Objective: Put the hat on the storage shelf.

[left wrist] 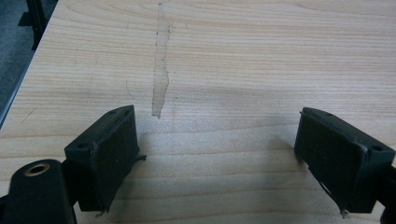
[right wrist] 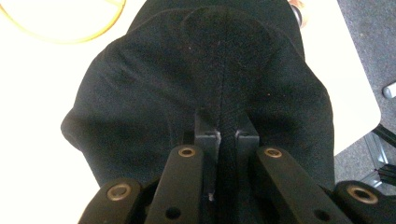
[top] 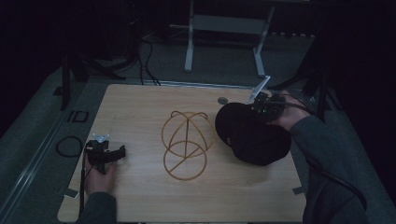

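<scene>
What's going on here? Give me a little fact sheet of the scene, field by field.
Surface: wooden table
Main item: black cap, pinched by its fabric
Right hand-held gripper: shut on the cap
Left hand-held gripper: jaws open, nothing between them, over bare wood
Centre of table: yellow wire frame, apart from the cap
Also: small round disc near the far edge

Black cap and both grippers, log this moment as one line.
right gripper: shut on black cap | left gripper: open, over bare table | wire stand: mid-table, untouched
</scene>
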Tool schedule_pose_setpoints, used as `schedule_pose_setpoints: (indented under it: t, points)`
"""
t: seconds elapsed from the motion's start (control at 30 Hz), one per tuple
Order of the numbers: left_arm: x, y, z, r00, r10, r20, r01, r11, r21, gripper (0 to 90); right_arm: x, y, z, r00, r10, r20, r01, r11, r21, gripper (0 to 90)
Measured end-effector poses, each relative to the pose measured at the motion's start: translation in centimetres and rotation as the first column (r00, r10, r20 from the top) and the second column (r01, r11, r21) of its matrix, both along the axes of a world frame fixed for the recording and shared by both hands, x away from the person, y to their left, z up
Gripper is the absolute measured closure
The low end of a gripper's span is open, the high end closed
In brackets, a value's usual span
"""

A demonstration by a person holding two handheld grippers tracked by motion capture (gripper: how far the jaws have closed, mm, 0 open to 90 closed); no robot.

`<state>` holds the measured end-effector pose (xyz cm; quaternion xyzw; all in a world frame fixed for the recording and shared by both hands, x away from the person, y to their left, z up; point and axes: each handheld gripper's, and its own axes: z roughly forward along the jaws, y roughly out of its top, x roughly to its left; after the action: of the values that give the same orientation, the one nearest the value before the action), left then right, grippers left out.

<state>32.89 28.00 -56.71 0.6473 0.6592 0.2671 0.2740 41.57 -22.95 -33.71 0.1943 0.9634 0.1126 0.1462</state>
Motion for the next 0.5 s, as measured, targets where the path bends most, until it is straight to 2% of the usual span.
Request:
schedule_pose_setpoints:
  t: [0.5]
  points:
    - [0.0,0.0,0.0,1.0,0.0,0.0,0.0,1.0,0.0,13.1,-0.7,-0.3,1.5,0.9998,0.01,0.017,-0.009,0.9998,-0.016,85.3]
